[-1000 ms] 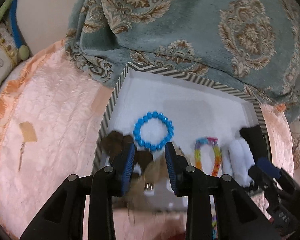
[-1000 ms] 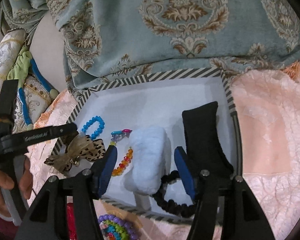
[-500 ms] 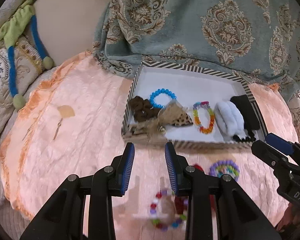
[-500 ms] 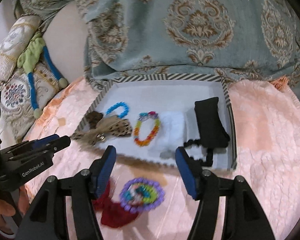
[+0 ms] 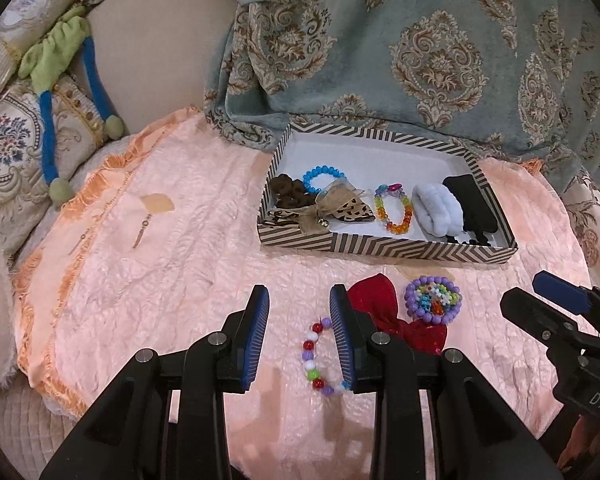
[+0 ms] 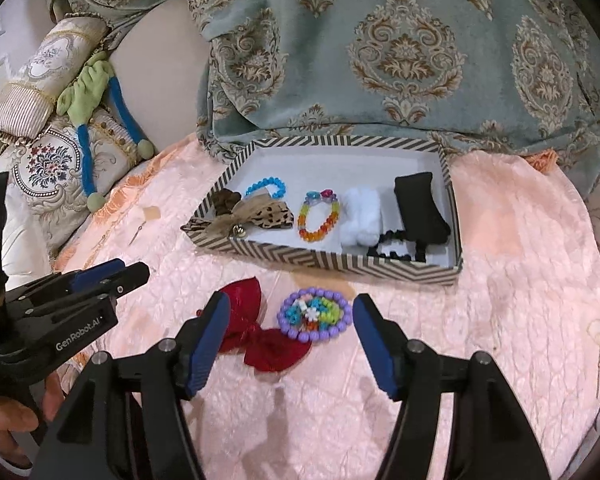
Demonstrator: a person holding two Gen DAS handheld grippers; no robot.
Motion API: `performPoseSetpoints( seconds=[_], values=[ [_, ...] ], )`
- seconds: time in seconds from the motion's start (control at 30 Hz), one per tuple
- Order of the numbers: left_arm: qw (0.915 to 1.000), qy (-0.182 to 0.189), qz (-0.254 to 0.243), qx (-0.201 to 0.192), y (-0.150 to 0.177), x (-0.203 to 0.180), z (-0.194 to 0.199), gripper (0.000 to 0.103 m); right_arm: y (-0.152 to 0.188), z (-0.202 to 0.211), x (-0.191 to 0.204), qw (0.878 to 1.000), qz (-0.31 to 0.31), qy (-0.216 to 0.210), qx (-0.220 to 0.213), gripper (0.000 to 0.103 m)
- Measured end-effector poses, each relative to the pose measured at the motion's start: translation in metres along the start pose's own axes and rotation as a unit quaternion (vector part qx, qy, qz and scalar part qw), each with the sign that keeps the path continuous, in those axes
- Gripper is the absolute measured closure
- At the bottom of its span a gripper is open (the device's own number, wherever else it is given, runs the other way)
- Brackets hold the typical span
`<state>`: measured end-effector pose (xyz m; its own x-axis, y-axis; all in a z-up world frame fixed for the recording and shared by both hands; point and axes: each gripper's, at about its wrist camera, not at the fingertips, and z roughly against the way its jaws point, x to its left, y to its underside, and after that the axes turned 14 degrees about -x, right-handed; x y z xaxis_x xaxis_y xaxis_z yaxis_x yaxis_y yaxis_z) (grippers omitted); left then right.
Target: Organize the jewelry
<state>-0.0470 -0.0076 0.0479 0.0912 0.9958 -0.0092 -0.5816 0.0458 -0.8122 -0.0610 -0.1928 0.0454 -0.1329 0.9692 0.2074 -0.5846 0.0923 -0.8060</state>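
Observation:
A striped box on the pink bedspread holds a blue bead bracelet, a leopard bow, a rainbow bracelet, a white fluffy scrunchie and black pieces. In front of the box lie a red bow, a purple beaded piece and a red, white and purple bead bracelet. My left gripper is open over that bracelet. My right gripper is open around the purple piece, above it.
A teal patterned blanket is bunched behind the box. Embroidered cushions and a green and blue soft toy lie at the left. Two small earrings lie on the pink spread at the left.
Both grippers have pulled back from over the box to above the loose pieces in front of it. The leopard bow now lies in the box.

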Motion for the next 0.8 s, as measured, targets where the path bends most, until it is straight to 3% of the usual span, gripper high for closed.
performPoseSetpoints(
  seconds=[0.8],
  values=[
    [0.9996,-0.005,0.011,-0.026,-0.001,0.005,0.036,0.089,0.003,0.037,0.005,1.0,0.01,0.005,-0.018,0.036]
  ],
)
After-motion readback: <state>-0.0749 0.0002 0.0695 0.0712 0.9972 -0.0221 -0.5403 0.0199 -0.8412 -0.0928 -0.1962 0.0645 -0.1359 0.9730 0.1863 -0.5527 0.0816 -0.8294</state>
